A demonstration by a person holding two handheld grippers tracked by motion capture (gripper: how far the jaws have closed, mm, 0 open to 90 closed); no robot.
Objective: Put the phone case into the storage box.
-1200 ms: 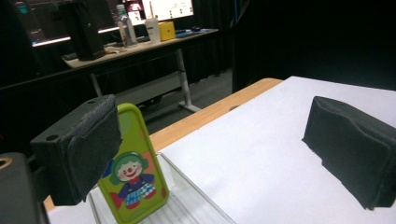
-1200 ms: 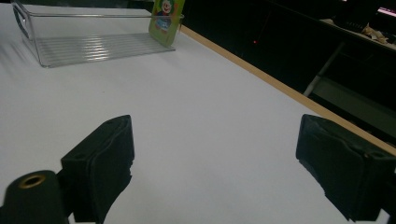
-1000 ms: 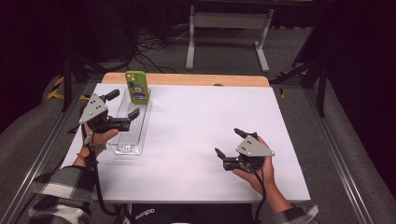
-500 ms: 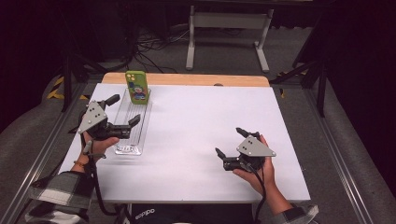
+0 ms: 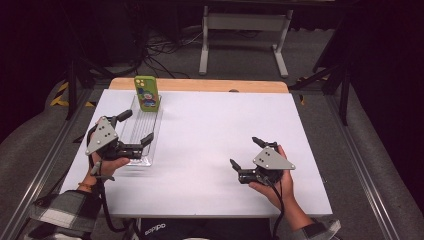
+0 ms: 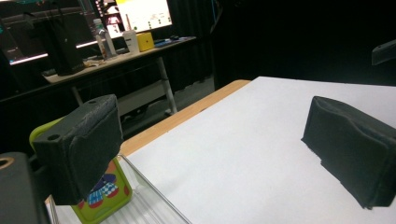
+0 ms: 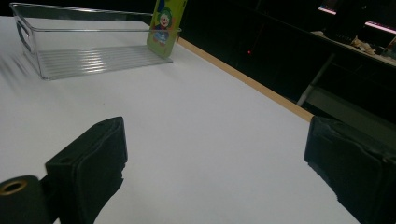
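While the left gripper (image 5: 134, 129) has drawn back toward the clear tray's (image 5: 131, 159) near end, fingers wide and empty like the right gripper's (image 5: 244, 153), the green phone case (image 5: 147, 93) leans released at the far end.

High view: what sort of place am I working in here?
Probably a lab or workshop, not a home: a white-topped table on rails, loose cables on grey carpet, and a desk with a lit screen behind.
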